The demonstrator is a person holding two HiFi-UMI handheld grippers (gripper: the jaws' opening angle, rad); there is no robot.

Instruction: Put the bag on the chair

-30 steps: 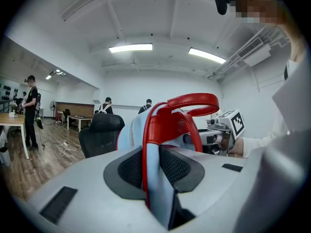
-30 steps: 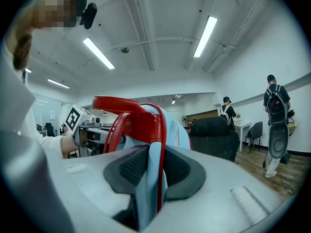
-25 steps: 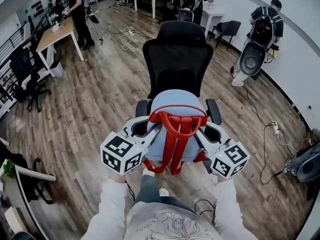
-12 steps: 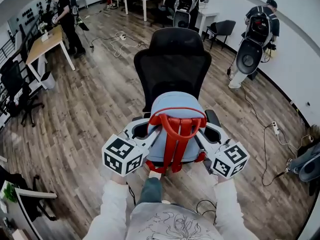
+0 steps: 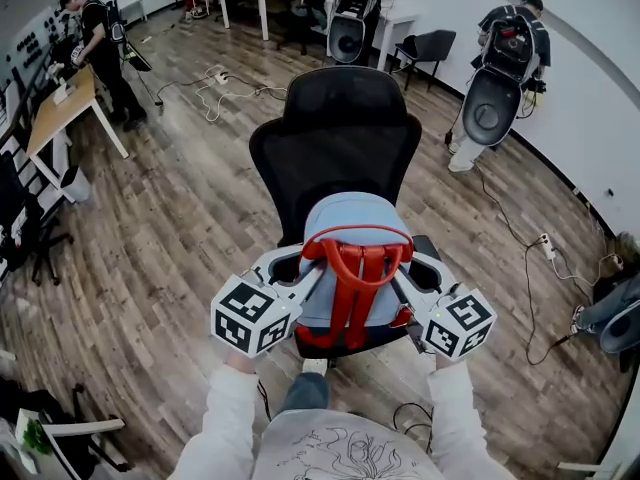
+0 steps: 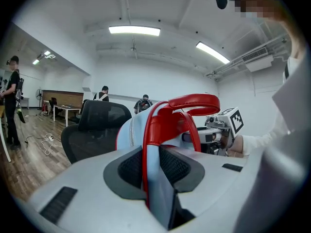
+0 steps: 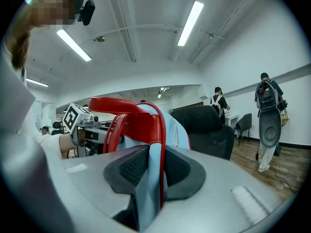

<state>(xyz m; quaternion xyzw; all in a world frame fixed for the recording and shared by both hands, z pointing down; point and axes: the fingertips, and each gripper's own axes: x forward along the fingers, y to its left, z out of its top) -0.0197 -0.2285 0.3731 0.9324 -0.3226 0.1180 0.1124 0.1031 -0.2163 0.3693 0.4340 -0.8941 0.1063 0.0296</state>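
Light-blue fabric with red piping is pinched in the left tool (image 6: 148, 165), which is clamped on one side edge of the bag (image 5: 352, 230). The right tool (image 7: 149, 168) grips the opposite edge the same way. Between them the bag is upright, its red straps (image 5: 352, 280) facing the person, over the seat of the black mesh chair (image 5: 335, 148) and close before its backrest. Whether it touches the seat is unclear.

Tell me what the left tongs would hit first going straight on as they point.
The left tongs clamp the blue bag, which would travel along with them. Beyond it, probably the black chair; depth is unclear.
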